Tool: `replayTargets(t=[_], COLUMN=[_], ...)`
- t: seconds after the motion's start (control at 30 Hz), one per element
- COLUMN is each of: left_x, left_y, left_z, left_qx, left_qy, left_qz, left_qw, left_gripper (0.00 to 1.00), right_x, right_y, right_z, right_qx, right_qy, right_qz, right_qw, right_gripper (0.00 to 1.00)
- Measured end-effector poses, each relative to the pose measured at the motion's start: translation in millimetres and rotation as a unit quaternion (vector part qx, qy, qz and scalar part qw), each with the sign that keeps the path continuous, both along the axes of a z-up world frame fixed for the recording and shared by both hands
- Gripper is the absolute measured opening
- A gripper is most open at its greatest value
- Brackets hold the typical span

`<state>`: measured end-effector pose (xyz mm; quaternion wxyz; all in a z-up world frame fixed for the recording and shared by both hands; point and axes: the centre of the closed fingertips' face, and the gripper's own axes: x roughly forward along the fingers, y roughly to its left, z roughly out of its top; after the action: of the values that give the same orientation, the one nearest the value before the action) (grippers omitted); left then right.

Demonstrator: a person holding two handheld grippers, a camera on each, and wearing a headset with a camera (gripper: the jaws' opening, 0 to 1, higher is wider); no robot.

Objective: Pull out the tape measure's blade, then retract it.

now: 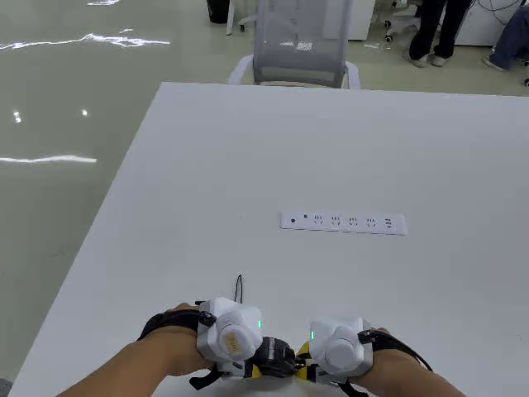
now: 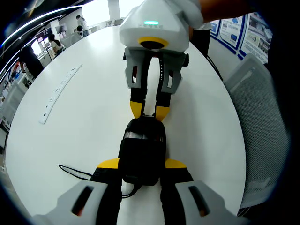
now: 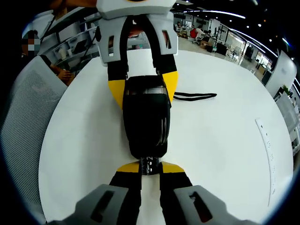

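Observation:
A black tape measure (image 1: pixel 277 356) lies at the near edge of the white table (image 1: pixel 331 149), between my two grippers. My left gripper (image 2: pixel 143 164) is shut on the tape measure's case (image 2: pixel 143 147), one yellow-tipped jaw on each side. My right gripper (image 3: pixel 150 168) is shut on the metal blade tip (image 3: pixel 149 164), right at the case's mouth. Hardly any blade shows outside the case (image 3: pixel 145 119). In the head view the left gripper (image 1: pixel 258 362) and right gripper (image 1: pixel 304 364) face each other. The black wrist strap (image 3: pixel 194 96) trails off the case onto the table.
A white power strip (image 1: pixel 343 222) lies flat mid-table, well beyond the grippers. A grey mesh chair (image 1: pixel 299 41) stands at the far edge. A person's legs (image 1: pixel 438 29) are in the background. Bare tabletop lies to both sides.

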<state>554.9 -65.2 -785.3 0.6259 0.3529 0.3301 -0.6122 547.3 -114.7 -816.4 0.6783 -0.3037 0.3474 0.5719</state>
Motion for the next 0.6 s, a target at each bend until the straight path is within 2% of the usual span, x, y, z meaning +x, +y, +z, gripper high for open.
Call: replayTargets(t=[0.2, 0.6], left_x=[-0.2, 0.1], left_y=[-0.9, -1.2], left_z=[-0.2, 0.0], left_qx=[0.002, 0.003], left_qy=[0.000, 0.000], left_qz=[0.002, 0.002], left_qw=[1.0000, 1.0000], left_gripper=[0.27, 0.27], right_x=[-0.3, 0.6], right_y=[-1.6, -9.1], right_z=[-0.3, -0.6], right_qx=[-0.003, -0.005], right_qy=[-0.010, -0.007], right_qz=[0.009, 0.007], right_qw=[0.9999, 0.9999], right_gripper=[0.12, 0.12])
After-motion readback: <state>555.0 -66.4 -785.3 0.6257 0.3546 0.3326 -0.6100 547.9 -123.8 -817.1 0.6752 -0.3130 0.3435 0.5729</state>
